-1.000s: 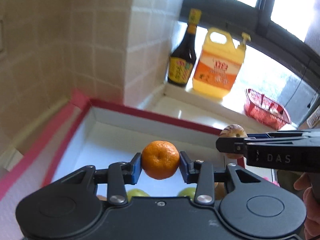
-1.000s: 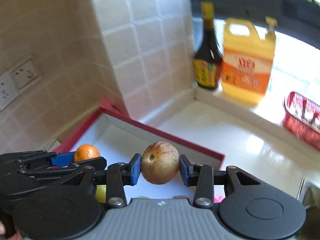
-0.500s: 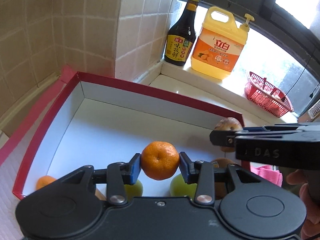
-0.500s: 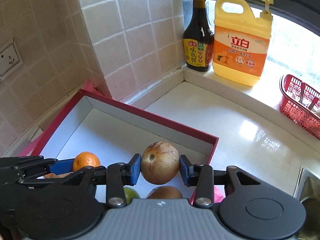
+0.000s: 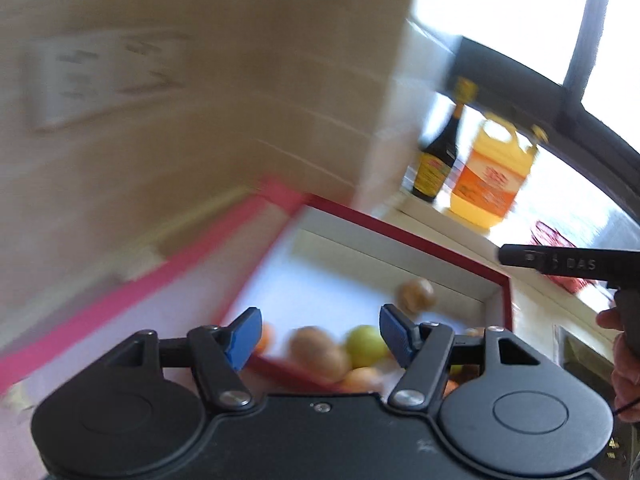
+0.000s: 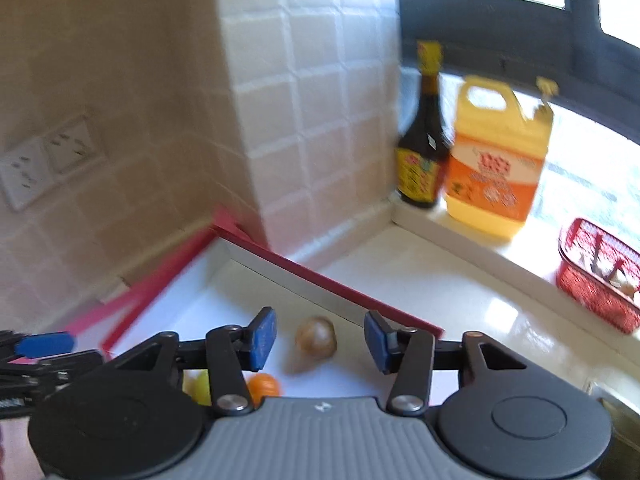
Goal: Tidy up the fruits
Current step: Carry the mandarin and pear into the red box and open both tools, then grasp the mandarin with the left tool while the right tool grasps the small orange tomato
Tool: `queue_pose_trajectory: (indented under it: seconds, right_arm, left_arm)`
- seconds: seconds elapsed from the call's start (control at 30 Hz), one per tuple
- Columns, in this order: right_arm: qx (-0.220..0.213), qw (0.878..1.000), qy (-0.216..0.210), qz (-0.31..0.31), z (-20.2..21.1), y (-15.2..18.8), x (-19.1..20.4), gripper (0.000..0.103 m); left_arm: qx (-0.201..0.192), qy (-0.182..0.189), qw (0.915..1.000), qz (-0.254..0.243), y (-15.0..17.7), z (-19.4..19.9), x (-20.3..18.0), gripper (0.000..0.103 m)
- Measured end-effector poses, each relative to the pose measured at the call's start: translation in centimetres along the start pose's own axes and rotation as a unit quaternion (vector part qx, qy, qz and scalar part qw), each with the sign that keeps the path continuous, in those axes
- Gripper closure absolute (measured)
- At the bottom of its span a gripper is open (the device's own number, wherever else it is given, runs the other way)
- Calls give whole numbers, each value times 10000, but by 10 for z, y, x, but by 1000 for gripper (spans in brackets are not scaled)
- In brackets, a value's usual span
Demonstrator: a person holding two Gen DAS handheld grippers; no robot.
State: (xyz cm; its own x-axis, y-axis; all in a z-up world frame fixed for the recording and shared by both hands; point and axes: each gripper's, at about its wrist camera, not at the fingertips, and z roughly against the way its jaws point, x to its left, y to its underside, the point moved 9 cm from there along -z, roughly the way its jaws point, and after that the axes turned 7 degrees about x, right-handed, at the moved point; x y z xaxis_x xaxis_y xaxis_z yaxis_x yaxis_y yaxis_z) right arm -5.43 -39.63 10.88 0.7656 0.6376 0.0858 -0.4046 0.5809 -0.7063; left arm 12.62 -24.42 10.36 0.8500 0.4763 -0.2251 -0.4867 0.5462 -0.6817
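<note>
A red-rimmed white box (image 5: 404, 236) (image 6: 320, 276) holds several fruits. My left gripper (image 5: 320, 334) is open and empty above its near end, over a brown fruit (image 5: 316, 350), a green fruit (image 5: 366, 340) and an orange (image 5: 264, 336). A brown round fruit (image 5: 416, 294) (image 6: 316, 336) lies alone on the box floor. My right gripper (image 6: 316, 340) is open and empty above that fruit; it also shows in the left wrist view (image 5: 560, 264). An orange (image 6: 264, 386) and a yellow-green fruit (image 6: 200, 388) lie near its left finger. Both views are blurred.
A tiled wall corner (image 6: 304, 100) stands behind the box. A dark sauce bottle (image 6: 422, 148) and a yellow detergent jug (image 6: 496, 160) stand on the window ledge. A red basket (image 6: 600, 276) sits at the right. Wall sockets (image 6: 48, 160) are at the left.
Both grippers have opened and let go: the orange and the brown fruit now lie in the box. Both grippers have lifted and tilted up, blurring the views.
</note>
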Motion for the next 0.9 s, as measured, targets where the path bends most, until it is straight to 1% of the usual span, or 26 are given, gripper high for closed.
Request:
queue_pose_trajectory:
  seconds: [0.07,0.13,0.27,0.33,0.4,0.5,0.57,0.67,0.77,0.9]
  right_arm:
    - [-67,9996,-202,173,9,-3,18,50]
    - [-86,9984,-417,362,17,-4,39,49]
    - [-85,9929,-845,835,27,1,87,47]
    - [-60,9886,-1051,1074,28,6,112,47]
    - [-44,9844,-1146,1333,24,14,136,49]
    - [13,9784,-1228,1666,13,29,166,50]
    - [230,9745,-1362,1771,3,44,183,52]
    - [622,9704,-1486,1800,-16,65,196,52]
    - [888,9679,-1496,1817,-28,84,202,52]
    - [1124,9660,-1480,1797,-43,98,201,53]
  left_arm:
    - [-177,-270,9993,173,5,32,20,25]
    - [-359,-549,9975,244,9,61,35,25]
    - [-656,-1174,9905,280,21,113,57,24]
    - [-672,-1354,9884,177,31,131,61,24]
    - [-626,-1460,9873,-1,48,143,63,23]
    - [-403,-1661,9853,-52,77,146,68,23]
    - [-206,-1680,9856,3,95,139,70,23]
    - [33,-1553,9877,161,122,123,66,23]
    - [196,-1348,9901,336,144,107,58,23]
    - [361,-1158,9912,523,162,83,48,23]
